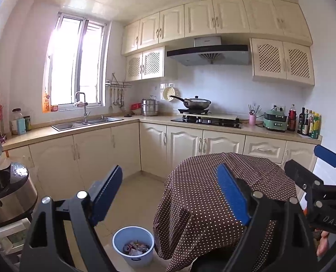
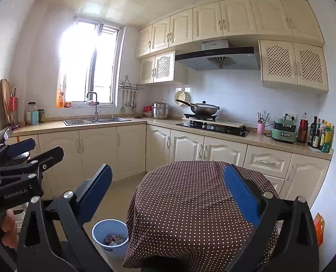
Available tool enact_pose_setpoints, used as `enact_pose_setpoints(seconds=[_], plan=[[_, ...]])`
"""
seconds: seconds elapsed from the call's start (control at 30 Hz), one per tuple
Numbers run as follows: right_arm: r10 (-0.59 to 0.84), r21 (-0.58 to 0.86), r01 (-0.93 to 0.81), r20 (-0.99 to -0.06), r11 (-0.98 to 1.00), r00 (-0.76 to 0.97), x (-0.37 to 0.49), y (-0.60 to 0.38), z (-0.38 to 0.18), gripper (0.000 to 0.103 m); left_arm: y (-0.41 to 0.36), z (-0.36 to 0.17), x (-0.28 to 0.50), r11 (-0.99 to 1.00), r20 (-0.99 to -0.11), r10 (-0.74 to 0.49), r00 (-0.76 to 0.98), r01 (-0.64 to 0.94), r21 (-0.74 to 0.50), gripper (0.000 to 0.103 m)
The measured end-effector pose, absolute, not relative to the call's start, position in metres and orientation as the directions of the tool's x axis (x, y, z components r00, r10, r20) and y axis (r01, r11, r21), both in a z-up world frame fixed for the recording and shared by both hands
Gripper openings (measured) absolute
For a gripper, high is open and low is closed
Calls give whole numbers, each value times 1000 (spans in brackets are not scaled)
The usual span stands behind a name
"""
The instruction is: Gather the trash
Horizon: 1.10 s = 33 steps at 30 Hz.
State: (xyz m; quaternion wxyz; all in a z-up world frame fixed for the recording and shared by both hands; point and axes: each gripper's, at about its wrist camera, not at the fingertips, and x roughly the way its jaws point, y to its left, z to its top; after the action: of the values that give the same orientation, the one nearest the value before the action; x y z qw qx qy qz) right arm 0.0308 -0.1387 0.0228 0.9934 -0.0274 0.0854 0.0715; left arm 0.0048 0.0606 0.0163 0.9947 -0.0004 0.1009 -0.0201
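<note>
Left gripper (image 1: 169, 191) jaws wide apart, empty; right gripper (image 2: 166, 190) likewise. Trash (image 1: 135, 248) inside blue bin (image 1: 122, 238), at 6 o'clock below both, beside dotted table (image 1: 202, 181).

Bare floor (image 1: 140, 188) lies open at frame centre, between the lower cabinets (image 1: 95, 149) and the dotted-cloth table (image 1: 213, 181). The blue trash bin (image 1: 133, 244) stands just beside the table's hanging cloth, lower centre; a rice cooker (image 1: 11, 192) crowds the left edge.
</note>
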Motion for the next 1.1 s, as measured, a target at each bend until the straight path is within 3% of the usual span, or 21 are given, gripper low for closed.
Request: enact_pose_setpoints(seconds=[1.1], plan=[[137, -33, -146, -179, 989, 974, 30, -142, 24, 96, 56, 18, -3, 997, -181, -69, 981, 73, 12, 84]])
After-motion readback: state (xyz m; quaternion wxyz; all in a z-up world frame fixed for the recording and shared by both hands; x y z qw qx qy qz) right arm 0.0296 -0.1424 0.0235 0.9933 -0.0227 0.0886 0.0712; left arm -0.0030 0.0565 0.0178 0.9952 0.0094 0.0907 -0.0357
